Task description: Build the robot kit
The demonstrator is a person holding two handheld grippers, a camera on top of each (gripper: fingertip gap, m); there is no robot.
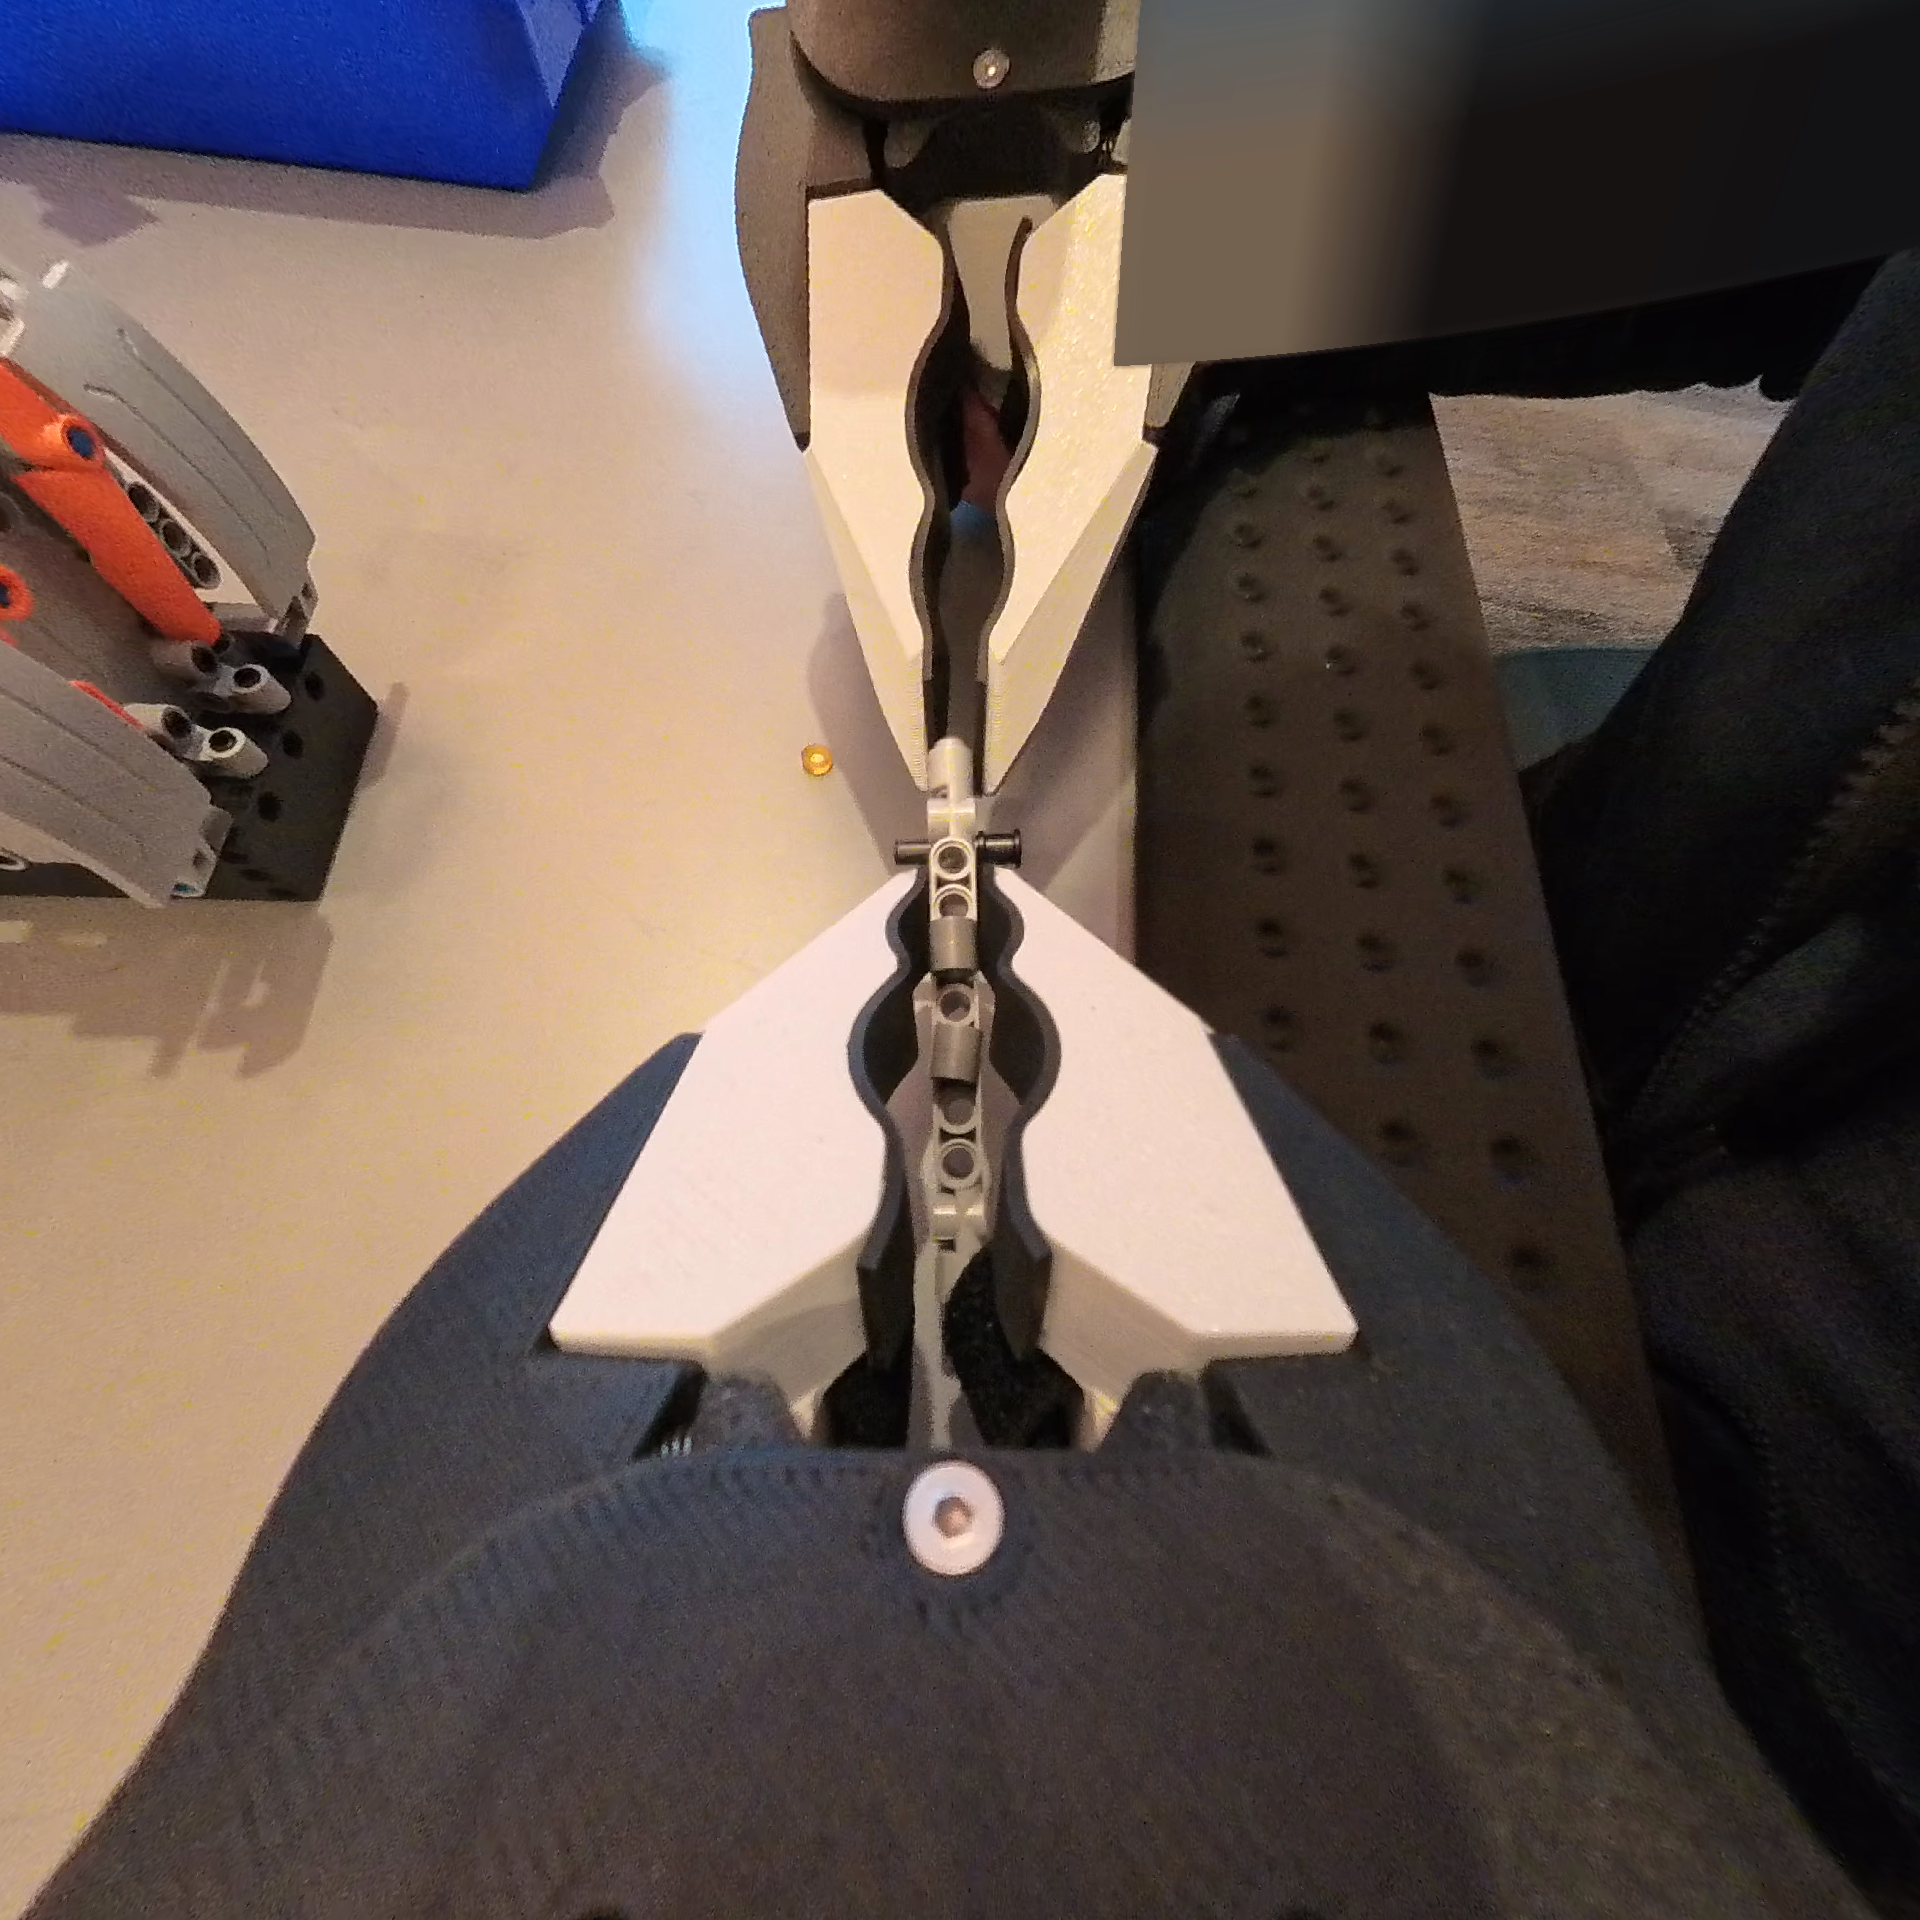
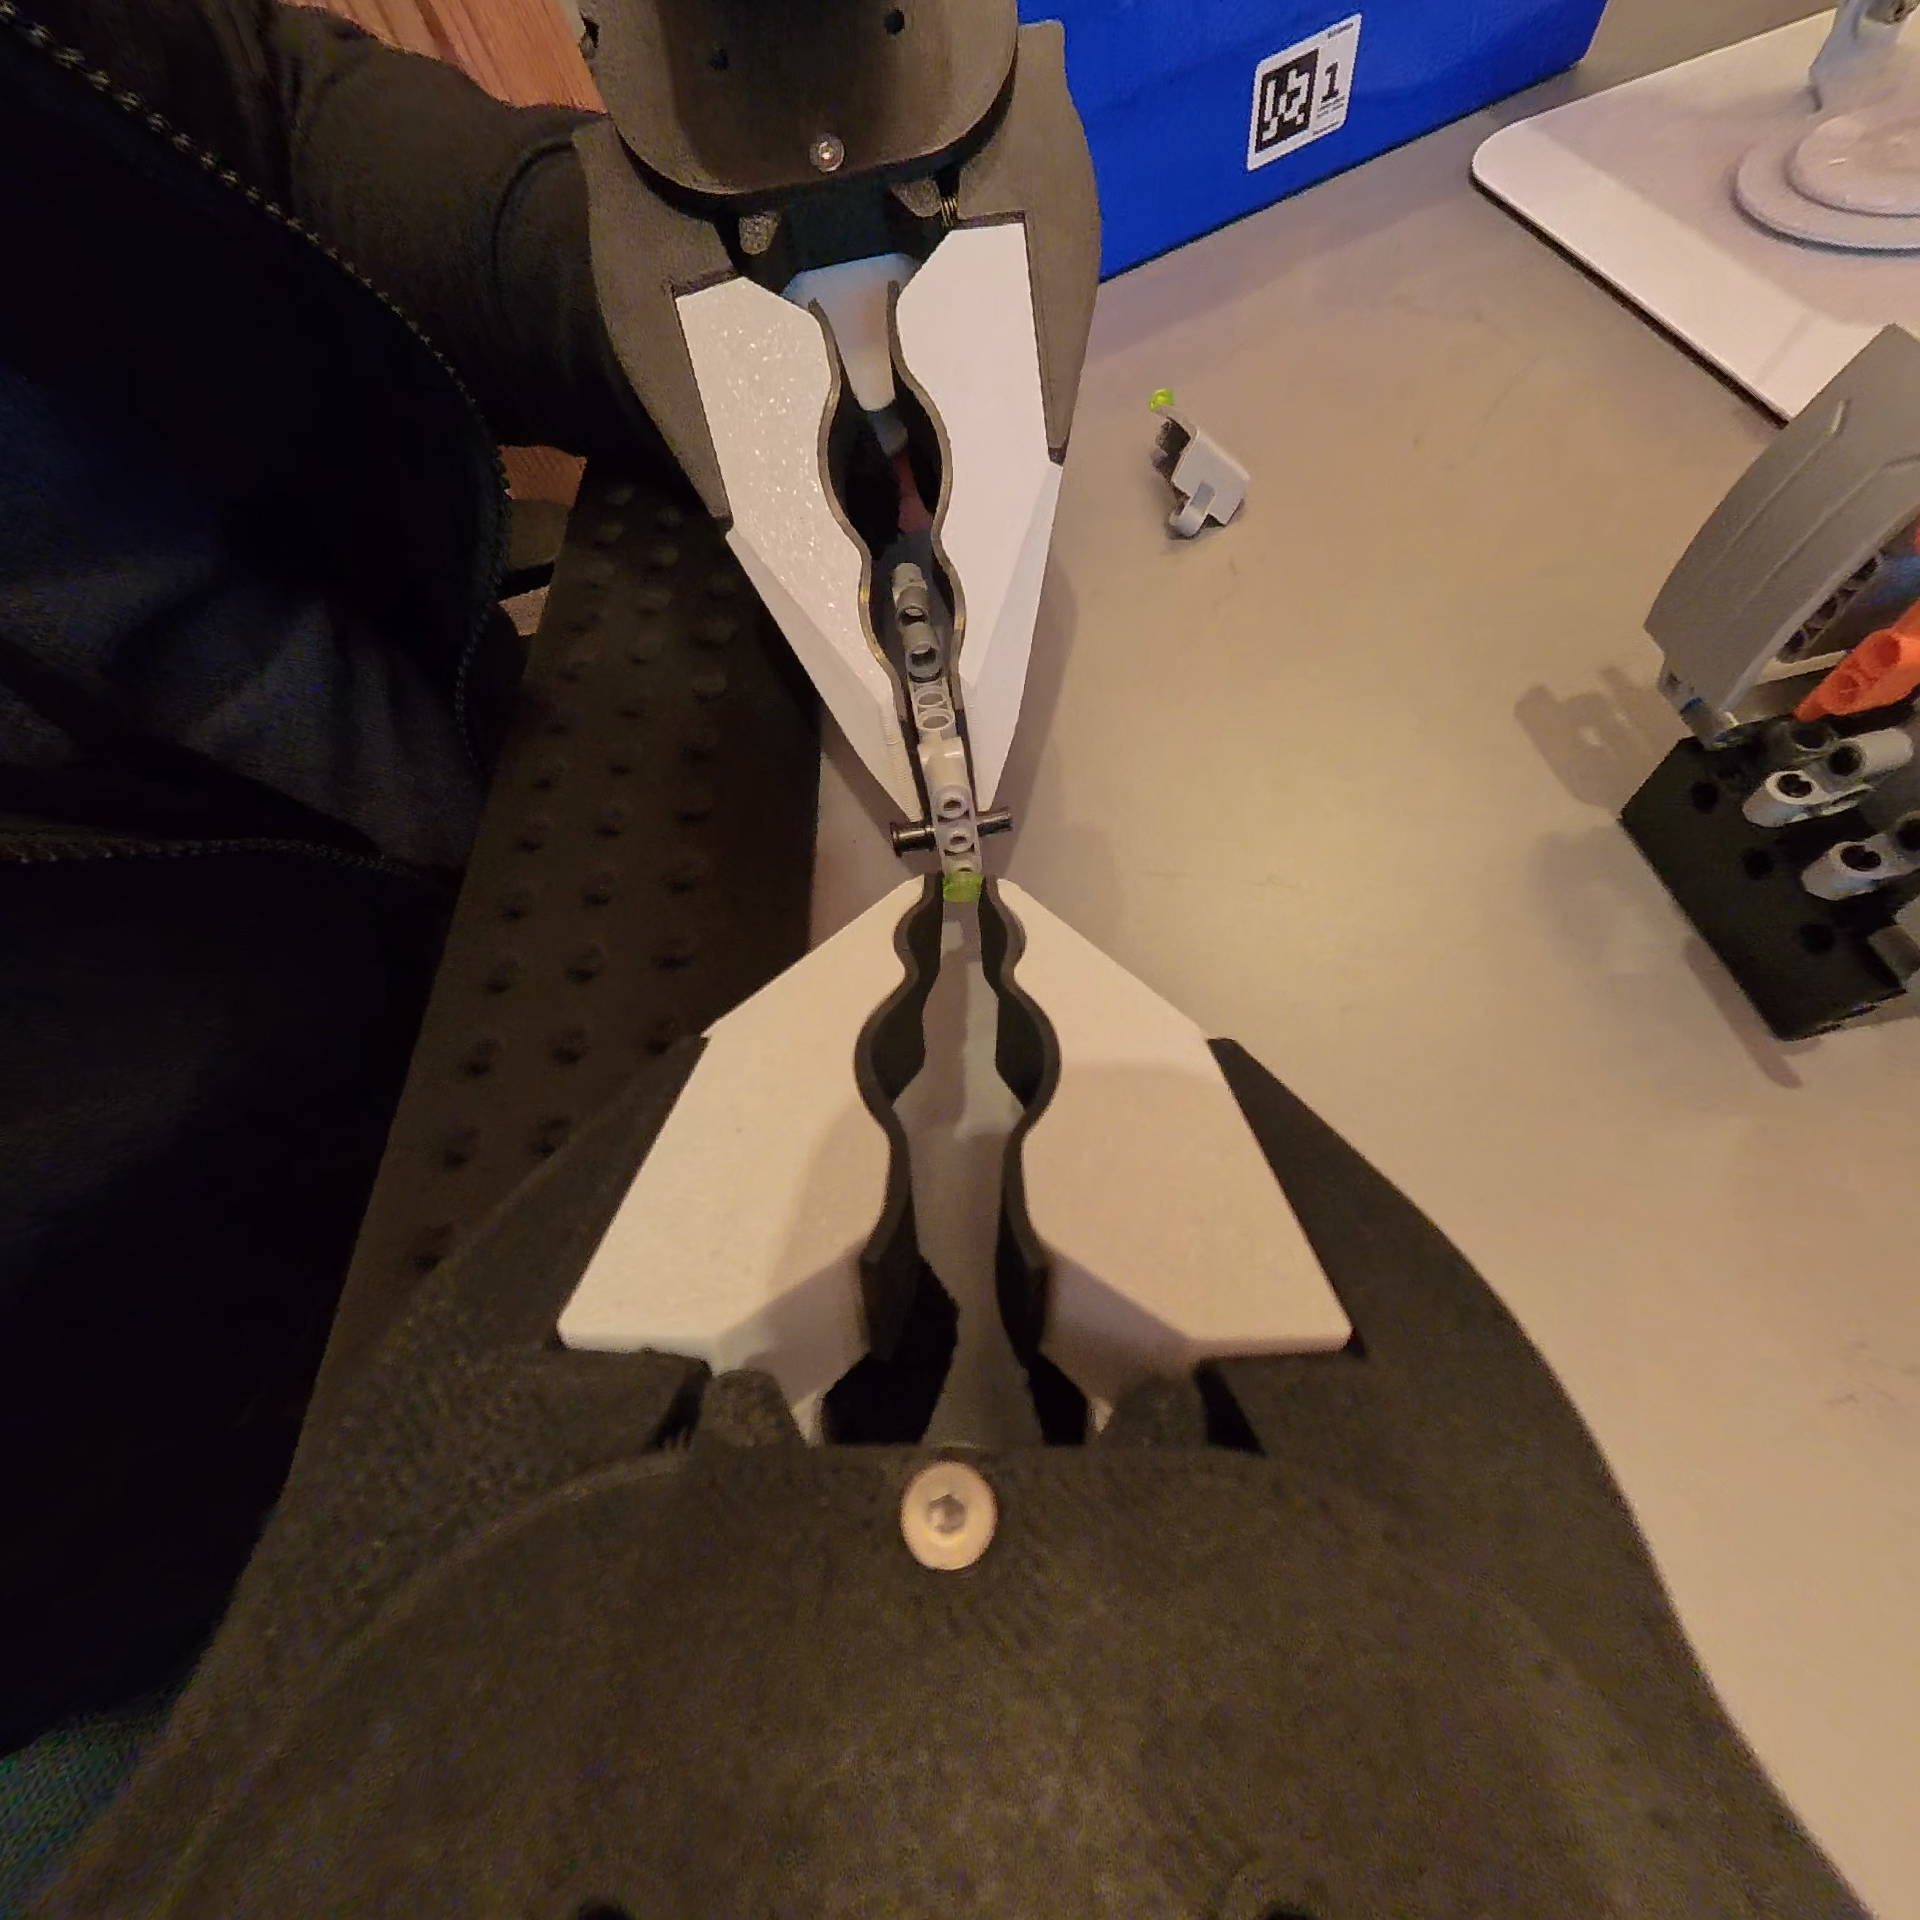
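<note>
2 handheld grippers meet tip to tip above a pale table (image 1: 499,1039). At the table's far edge sits a blue bin (image 2: 1299,114); its contents are hidden. Nearer stands a grey and orange brick model (image 1: 135,665) on a black base. The left gripper (image 1: 954,904) has its jaws closed narrowly along a grey beam assembly (image 1: 954,997), steadying it lengthwise. The right gripper (image 2: 961,883) pinches a small green stud (image 2: 962,886) at its tips, touching the beam's end. 1 loose grey piece (image 2: 1200,468) lies apart.
</note>
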